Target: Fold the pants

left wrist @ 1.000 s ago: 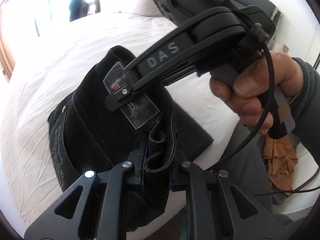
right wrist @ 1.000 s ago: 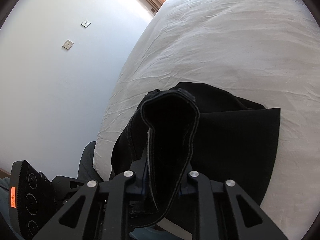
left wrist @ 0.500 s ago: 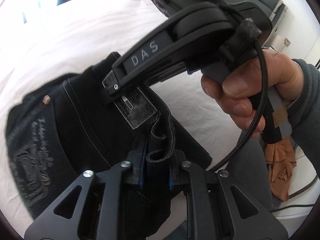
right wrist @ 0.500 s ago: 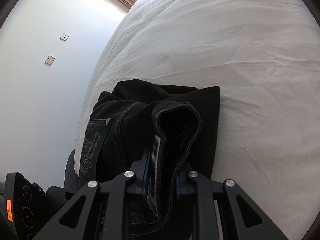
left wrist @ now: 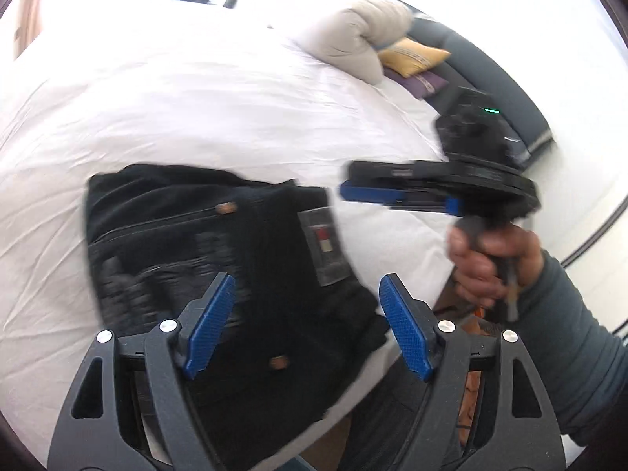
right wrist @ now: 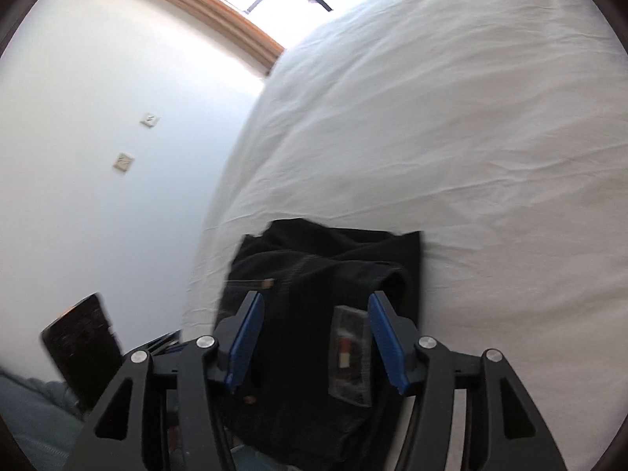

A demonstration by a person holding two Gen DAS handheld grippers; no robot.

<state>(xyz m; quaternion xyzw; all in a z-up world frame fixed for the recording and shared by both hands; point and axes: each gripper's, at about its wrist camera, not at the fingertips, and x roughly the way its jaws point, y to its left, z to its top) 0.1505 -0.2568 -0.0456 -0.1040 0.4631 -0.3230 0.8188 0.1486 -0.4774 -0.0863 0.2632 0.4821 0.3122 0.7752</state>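
Note:
The black pants (left wrist: 251,259) lie folded in a compact stack on the white bed, near its front edge; a grey label patch (left wrist: 324,249) faces up. My left gripper (left wrist: 306,322) is open and empty, its blue pads (left wrist: 210,320) spread above the near part of the stack. In the right wrist view the pants (right wrist: 325,274) lie just ahead, and my right gripper (right wrist: 314,337) is open and empty over them. The right gripper also shows in the left wrist view (left wrist: 376,192), held by a hand to the right of the pants.
The white bed sheet (left wrist: 196,98) stretches far beyond the pants. A pale pillow (left wrist: 353,39), a yellow cushion (left wrist: 412,57) and a dark headboard lie at the far right. A white wall (right wrist: 98,137) with two sockets is left of the bed. A dark device (right wrist: 82,345) is at lower left.
Both grippers have opened and let go of the pants' waistband. The pants now lie flat and folded on the bed. Both grippers have drawn back from the cloth.

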